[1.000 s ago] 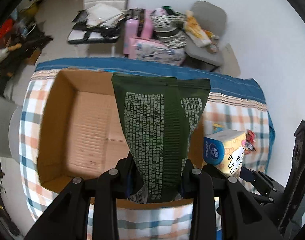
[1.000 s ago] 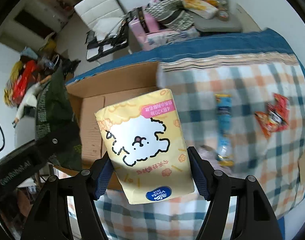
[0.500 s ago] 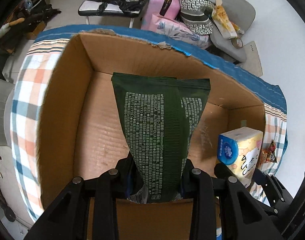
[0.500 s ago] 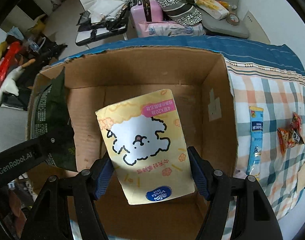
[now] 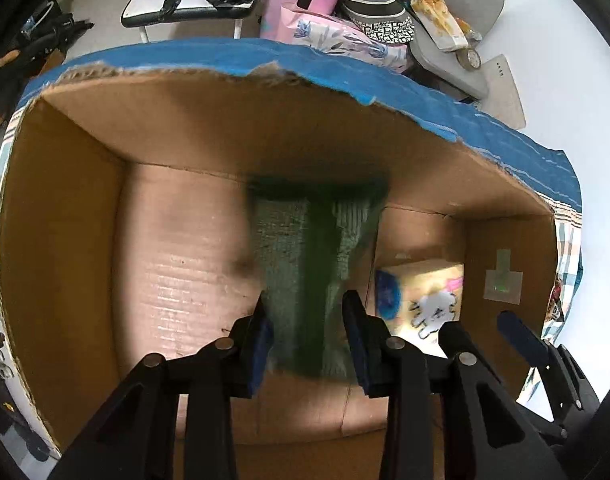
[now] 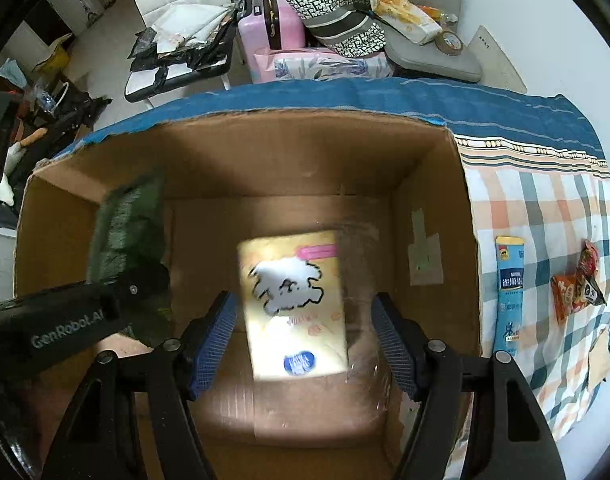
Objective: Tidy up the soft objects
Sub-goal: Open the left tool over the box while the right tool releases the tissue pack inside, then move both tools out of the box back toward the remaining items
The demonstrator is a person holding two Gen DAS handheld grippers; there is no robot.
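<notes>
Inside an open brown cardboard box (image 5: pixel 65 240), two soft packs blur in mid-drop, apparently let go so they land on the box floor. On the left, the left gripper (image 5: pixel 308 340) stands spread, its blue-padded jaws just clear of the dark green soft plastic pouch (image 5: pixel 305 264) between and ahead of them; the pouch's white print is too smeared to read. On its arm, seen from the right wrist, runs the lettering "GenRobot.AI". To the right, the right gripper (image 6: pixel 305 344) also stands wide, with the yellow soft tissue pack bearing a white cartoon dog (image 6: pixel 295 304) loose between its fingers and ahead of them, touching neither; its pink label and blue oval logo are illegible. Right of that gripper, outside the box on the checked tablecloth (image 6: pixel 545 208), lie a blue sachet (image 6: pixel 511 292) and an orange snack packet (image 6: pixel 577 284), likely next.
</notes>
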